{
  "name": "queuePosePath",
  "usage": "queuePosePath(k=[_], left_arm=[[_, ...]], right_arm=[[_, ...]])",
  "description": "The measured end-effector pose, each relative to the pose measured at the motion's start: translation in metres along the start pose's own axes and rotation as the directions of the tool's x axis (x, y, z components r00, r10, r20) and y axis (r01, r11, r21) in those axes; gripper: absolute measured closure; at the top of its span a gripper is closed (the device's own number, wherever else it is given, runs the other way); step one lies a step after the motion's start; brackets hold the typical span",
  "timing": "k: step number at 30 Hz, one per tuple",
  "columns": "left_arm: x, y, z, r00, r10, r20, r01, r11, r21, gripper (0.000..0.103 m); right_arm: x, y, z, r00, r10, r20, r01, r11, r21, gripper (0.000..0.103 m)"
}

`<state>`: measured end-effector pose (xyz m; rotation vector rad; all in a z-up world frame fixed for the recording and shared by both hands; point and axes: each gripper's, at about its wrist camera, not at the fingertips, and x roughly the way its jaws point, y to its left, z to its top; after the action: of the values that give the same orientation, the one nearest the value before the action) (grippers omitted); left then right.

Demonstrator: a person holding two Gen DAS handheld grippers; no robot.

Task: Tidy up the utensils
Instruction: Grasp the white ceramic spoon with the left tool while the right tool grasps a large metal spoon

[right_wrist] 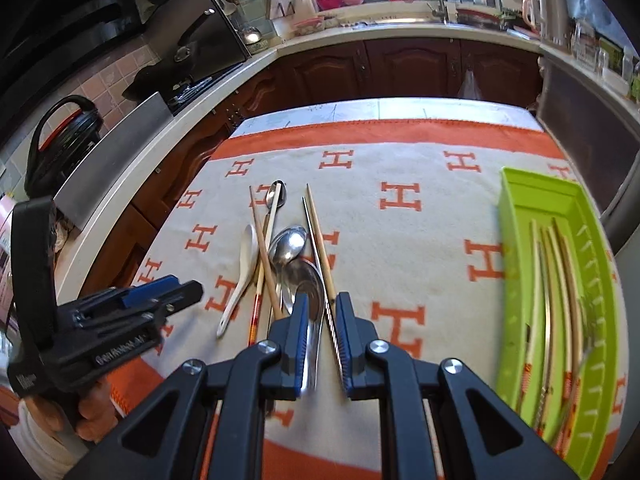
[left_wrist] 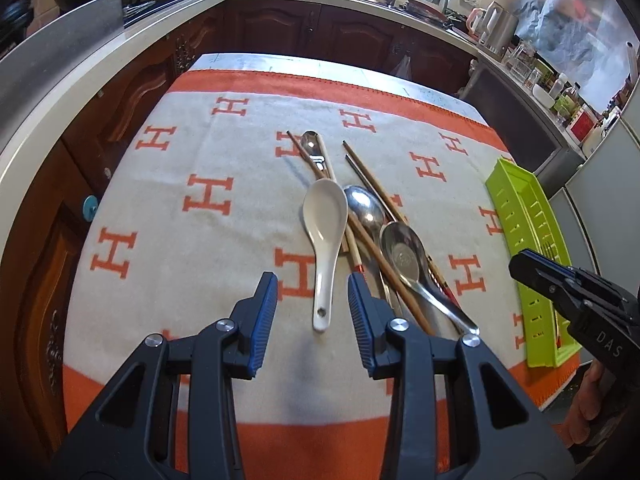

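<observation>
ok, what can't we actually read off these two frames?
- Right gripper grasp: in the right wrist view its fingers straddle a steel spoon handle, motion-blurred, so contact is unclear.
- Tray contents: near end blurred in the right view, and the right gripper's body covers it in the left view.
- Chopstick count: they lie crossed under spoons.
- Small spoon: handle hidden under the pile.

Utensil pile lies left of the green tray [right_wrist: 516, 240], well apart from it: white ceramic spoon [left_wrist: 325, 236] bowl-up at the pile's far-left edge, two steel spoons [left_wrist: 402, 256] bowl-up and overlapping nearer the tray, a small steel spoon [left_wrist: 312, 142] at the pile's far end. Loose wooden chopsticks [left_wrist: 376, 252] cross over and under the spoons. Inside the tray, several pale chopsticks [right_wrist: 554, 288] lie lengthwise, roughly parallel.
</observation>
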<state>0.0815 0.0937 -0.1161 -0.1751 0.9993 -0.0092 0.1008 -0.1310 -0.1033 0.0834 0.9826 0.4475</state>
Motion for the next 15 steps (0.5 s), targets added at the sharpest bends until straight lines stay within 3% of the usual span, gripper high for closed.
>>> queuePosePath(k=[15], left_arm=[[0.090,-0.015,0.031,0.995,0.043,-0.089,-0.043,0.999,-0.002,0.070]], right_arm=[[0.051,-0.016,0.006,0.992,0.088,-0.091,-0.083,0.995,0.053,0.090]])
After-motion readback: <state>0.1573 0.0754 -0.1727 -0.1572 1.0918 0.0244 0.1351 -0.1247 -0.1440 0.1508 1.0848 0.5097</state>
